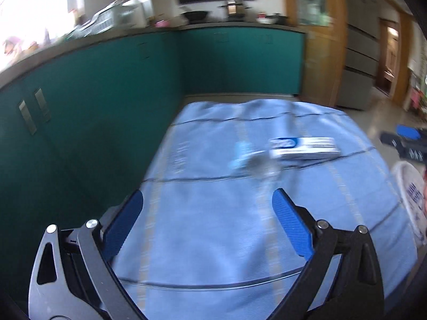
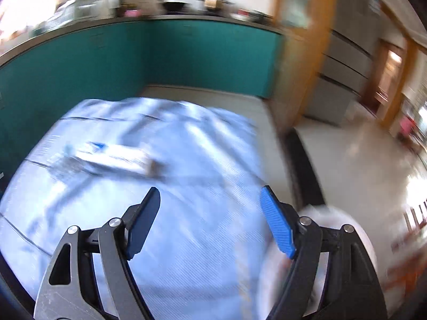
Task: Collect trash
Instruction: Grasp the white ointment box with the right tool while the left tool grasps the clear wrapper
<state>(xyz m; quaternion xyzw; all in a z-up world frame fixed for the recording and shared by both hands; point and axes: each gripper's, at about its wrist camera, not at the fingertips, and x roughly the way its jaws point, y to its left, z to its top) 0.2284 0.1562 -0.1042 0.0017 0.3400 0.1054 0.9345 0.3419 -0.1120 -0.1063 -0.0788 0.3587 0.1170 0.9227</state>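
Observation:
A white and blue toothpaste box (image 1: 304,148) lies on the blue cloth (image 1: 213,226), with a crumpled clear plastic bottle with a blue label (image 1: 253,162) just left of it. My left gripper (image 1: 206,202) is open and empty, above the cloth and short of the bottle. My right gripper (image 2: 209,197) is open and empty above the cloth (image 2: 186,240). In the blurred right wrist view the box (image 2: 117,157) and the bottle (image 2: 66,165) lie ahead to the left. The right gripper also shows at the right edge of the left wrist view (image 1: 408,144).
A white basket (image 1: 411,202) stands off the cloth's right edge; it shows blurred under my right finger (image 2: 355,240). Teal cabinets (image 1: 106,93) with a cluttered counter run along the left and back. Wooden door frames and tiled floor (image 2: 360,160) lie to the right.

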